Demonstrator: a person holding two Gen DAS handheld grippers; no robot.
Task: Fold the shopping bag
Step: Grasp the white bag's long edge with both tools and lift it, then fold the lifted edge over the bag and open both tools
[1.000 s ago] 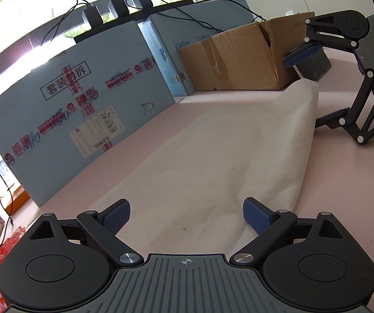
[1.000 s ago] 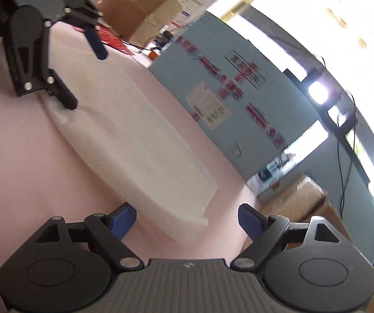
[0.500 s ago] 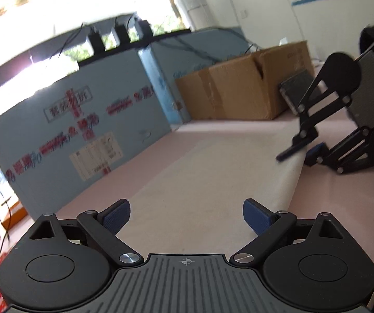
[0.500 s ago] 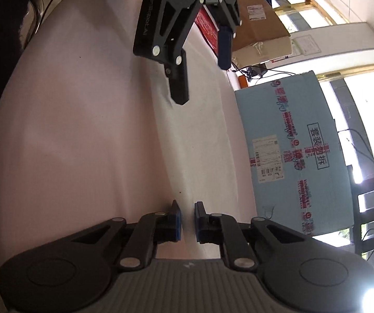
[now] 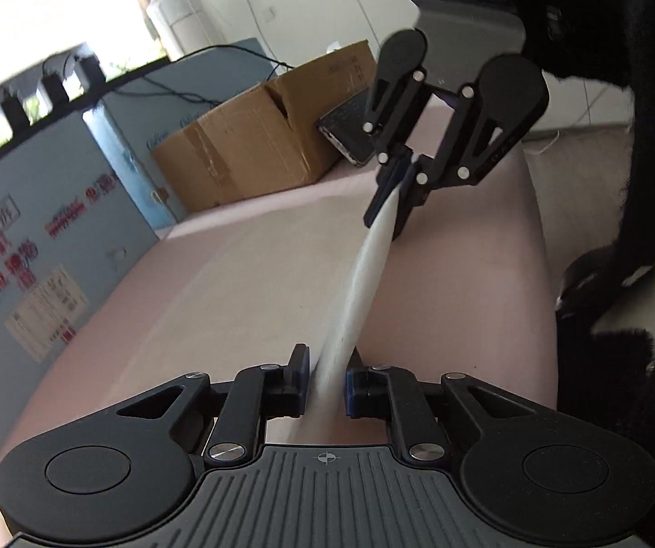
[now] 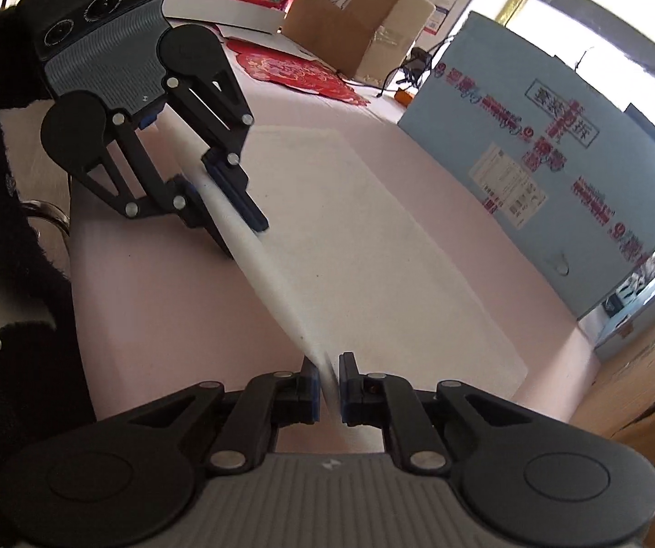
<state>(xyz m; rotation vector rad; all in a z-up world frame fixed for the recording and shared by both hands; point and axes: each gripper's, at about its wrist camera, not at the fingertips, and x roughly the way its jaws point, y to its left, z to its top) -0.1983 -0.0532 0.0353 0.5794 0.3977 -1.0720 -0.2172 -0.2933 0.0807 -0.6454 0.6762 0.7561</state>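
The shopping bag (image 5: 245,283) is a cream cloth sheet lying flat on the pink table (image 5: 464,297). Its near edge is raised into a taut strip (image 5: 364,283) that runs between both grippers. My left gripper (image 5: 326,365) has that edge between its blue pads, and its jaws are closing on it. My right gripper (image 6: 326,370) is shut on the other end of the same edge (image 6: 272,274). Each gripper shows in the other's view, the right gripper (image 5: 387,223) and the left gripper (image 6: 240,237), both pinching the cloth. The rest of the bag (image 6: 350,237) lies flat.
A blue printed board (image 5: 30,237) and an open cardboard box (image 5: 254,146) stand along the table's far side, with a dark flat device (image 5: 345,132) beside the box. A person's dark fuzzy sleeve (image 5: 624,228) is close by. Red paper (image 6: 300,73) and another box (image 6: 355,18) lie beyond the bag.
Both grippers went from wide open to closed on the bag's near edge, the right one first. The edge is now lifted off the table and stretched between them.
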